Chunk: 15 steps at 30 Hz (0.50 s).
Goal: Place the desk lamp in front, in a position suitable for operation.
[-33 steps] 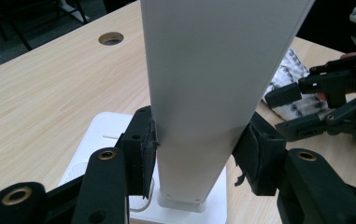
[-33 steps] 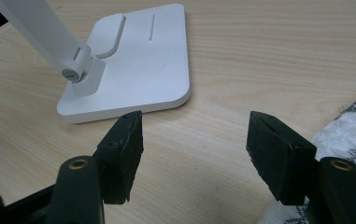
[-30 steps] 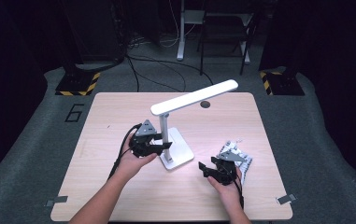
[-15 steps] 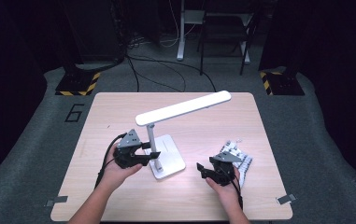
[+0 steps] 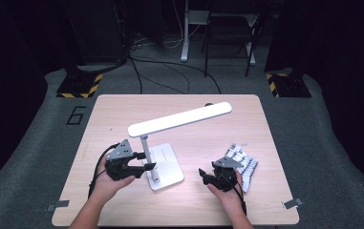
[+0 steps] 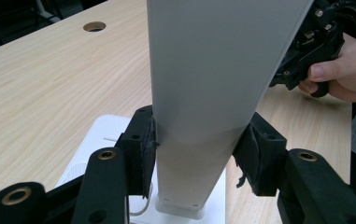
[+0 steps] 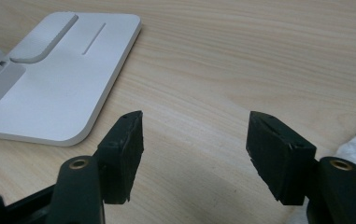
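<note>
The white desk lamp (image 5: 163, 164) stands left of centre on the pale wooden bench (image 5: 122, 107), its post grasped by the left gripper (image 5: 147, 162). The right gripper (image 5: 202, 174), fingers released, hovers beside a white patterned bundle (image 5: 246, 162), possibly cloth. Around the bench: grey carpet (image 5: 41, 143), cables (image 5: 170, 81), hazard-striped bases (image 5: 79, 88).

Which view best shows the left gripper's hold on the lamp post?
The left gripper view: both pads press the lamp post close up. The high view shows the left gripper at the post, small. The right gripper view shows the lamp base.
</note>
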Motion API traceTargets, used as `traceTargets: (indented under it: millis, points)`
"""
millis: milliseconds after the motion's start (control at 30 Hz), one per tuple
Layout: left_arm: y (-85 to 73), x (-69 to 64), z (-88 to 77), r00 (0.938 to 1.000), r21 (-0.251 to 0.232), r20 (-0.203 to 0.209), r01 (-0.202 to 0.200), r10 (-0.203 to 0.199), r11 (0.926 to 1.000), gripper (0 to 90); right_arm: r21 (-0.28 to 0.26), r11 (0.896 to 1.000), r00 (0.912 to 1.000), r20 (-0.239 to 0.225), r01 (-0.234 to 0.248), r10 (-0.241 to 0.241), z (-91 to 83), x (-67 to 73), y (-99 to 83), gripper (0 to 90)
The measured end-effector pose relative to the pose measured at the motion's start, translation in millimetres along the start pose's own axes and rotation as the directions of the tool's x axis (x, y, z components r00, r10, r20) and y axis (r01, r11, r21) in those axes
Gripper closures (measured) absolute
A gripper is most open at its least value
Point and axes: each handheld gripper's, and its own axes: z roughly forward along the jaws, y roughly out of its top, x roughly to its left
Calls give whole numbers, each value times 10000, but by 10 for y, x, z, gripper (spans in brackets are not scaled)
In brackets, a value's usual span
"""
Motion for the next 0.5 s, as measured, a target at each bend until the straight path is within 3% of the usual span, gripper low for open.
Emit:
traceTargets:
  millis: [167,500]
  points:
    - [-25,-19,-68,9999,152,56,-90,90,9998,521,37,10000,10000,-45,86,-85,28,25,-1,366]
    - [-100,-34,-143,9991,-98,239,356,-354,9993,509,34,9995,9995,14,325,-325,-4,36,6,382]
